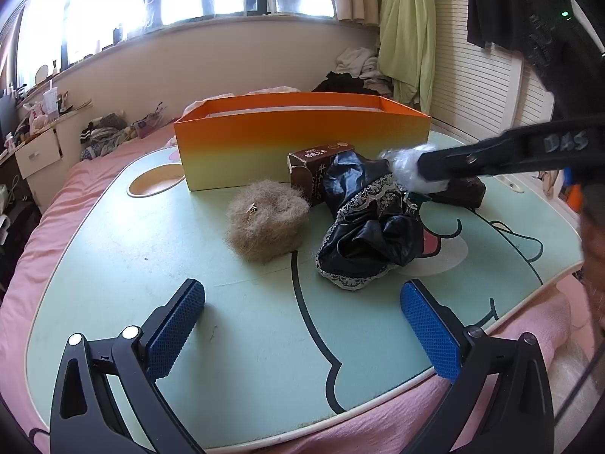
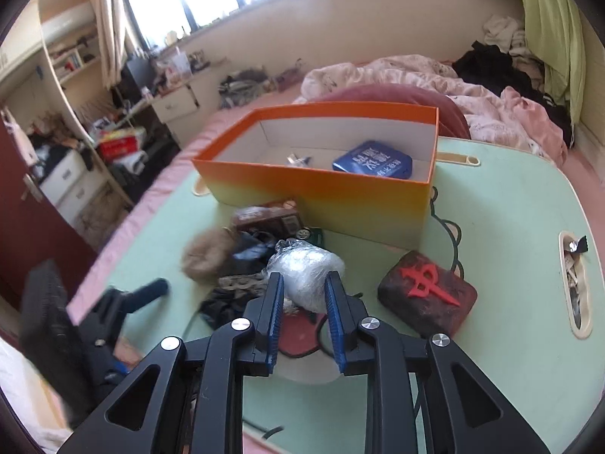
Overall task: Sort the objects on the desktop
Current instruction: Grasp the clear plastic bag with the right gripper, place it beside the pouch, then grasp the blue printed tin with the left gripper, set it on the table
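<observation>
My right gripper point(image 2: 304, 278) is shut on a white bundle wrapped in clear plastic point(image 2: 308, 268). It holds the bundle above a crumpled black lace-edged cloth point(image 1: 363, 227). In the left wrist view the bundle point(image 1: 402, 168) sticks out of the right gripper point(image 1: 419, 170), in front of the orange box point(image 1: 302, 128). That box point(image 2: 321, 193) holds a blue tin point(image 2: 374, 160) and a small metal piece point(image 2: 298, 159). A furry beige pouch point(image 1: 264, 223) and a brown carton point(image 1: 317, 166) lie near the cloth. My left gripper point(image 1: 302, 289) hovers open over the green table point(image 1: 151, 265) with nothing between its pads.
A dark block with a red character point(image 2: 427, 291) lies right of the bundle. The table has a round cup recess point(image 1: 155, 185) and a slot with small items point(image 2: 574, 283) near its right edge. Pink bedding point(image 1: 49, 204) surrounds the table. Part of a person point(image 1: 593, 246) shows at the right.
</observation>
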Demonstrator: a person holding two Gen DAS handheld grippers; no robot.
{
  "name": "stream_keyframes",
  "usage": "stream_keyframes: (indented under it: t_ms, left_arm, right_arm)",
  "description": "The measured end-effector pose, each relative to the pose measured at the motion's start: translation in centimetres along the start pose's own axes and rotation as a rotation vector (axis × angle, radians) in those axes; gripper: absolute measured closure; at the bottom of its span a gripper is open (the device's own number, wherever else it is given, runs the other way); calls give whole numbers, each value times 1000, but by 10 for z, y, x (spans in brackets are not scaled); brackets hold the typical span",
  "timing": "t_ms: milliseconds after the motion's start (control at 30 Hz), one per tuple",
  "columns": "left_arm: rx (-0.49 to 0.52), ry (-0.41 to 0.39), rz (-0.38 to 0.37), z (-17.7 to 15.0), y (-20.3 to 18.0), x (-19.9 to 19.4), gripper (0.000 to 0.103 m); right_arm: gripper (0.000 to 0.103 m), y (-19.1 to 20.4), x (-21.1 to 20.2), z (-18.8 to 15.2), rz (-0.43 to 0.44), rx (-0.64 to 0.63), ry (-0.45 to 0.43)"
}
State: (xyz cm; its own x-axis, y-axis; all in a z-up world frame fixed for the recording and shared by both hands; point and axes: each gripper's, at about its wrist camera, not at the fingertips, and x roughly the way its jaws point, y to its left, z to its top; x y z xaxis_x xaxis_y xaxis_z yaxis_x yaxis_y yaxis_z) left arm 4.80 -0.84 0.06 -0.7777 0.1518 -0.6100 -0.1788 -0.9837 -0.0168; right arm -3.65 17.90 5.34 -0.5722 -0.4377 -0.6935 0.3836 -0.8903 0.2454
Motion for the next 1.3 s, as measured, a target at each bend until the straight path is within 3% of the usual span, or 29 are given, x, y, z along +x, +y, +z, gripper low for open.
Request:
stream_keyframes:
  t_ms: [67,133,200,300,433,467,500,567,700,767,833,867,933,1033,1067,1133,1200,1300]
  left_arm:
    - [0,0,0,0,0,0,0]
    - [0,-1,0,0,-1,0,0]
    - [0,-1,0,0,-1,0,0]
    - [0,0,0,0,-1,0,0]
    - [1,0,1,0,-1,0,0]
    - [2,3,3,-1,-1,1,0]
    - [4,0,6,-1,-1,0,0]
    - [1,0,7,-2,-2,1,0]
    - [-1,-2,4,-4,0,-1,0]
    - [-1,8,12,-3,-1,-3,6]
    - [-3,40,-22,7,-2,-8,35]
    - [-14,46,-55,14,-2,-14,39]
    - [-25,3,-136,44,-6,-33,40]
    - [79,-30,-124,99,-26,-41,39]
    - [126,5,-116,126,-36,-29,36]
    - [148,100,-137,160,-46,4,19]
    - [126,241,-166,186,-51,51,19]
    - [70,441,-109,207,-49,131,19]
  right_arm:
    - [54,-1,-7,0,21,21,-51]
    - [21,0,-29,-7,50,21,-154]
    - [14,0,-48,-20,19,-5,-222]
    - [14,-2,-52,-46,-72,-42,-179]
    - [14,-18,-29,-74,-128,-11,-67]
    - [12,-16,-28,-77,-158,-34,-106]
    - [5,-15,-23,-78,-198,-47,-105]
    - [1,-8,-15,-76,-251,-87,-94]
    - [0,-4,-13,-76,-252,-95,-100]
    - [0,-4,-13,-76,-249,-94,-104]
    - [0,-5,-13,-75,-248,-95,-105]
    - [0,-4,-14,-76,-248,-96,-105]
    - [0,-6,-14,-79,-248,-94,-106]
    - [0,-6,-14,-82,-247,-95,-107]
    - [0,-6,-14,-82,-247,-95,-107]
    - [0,-7,-15,-81,-244,-94,-109]
    - [0,-7,-16,-82,-241,-95,-112]
    - [0,-7,-17,-82,-239,-100,-116]
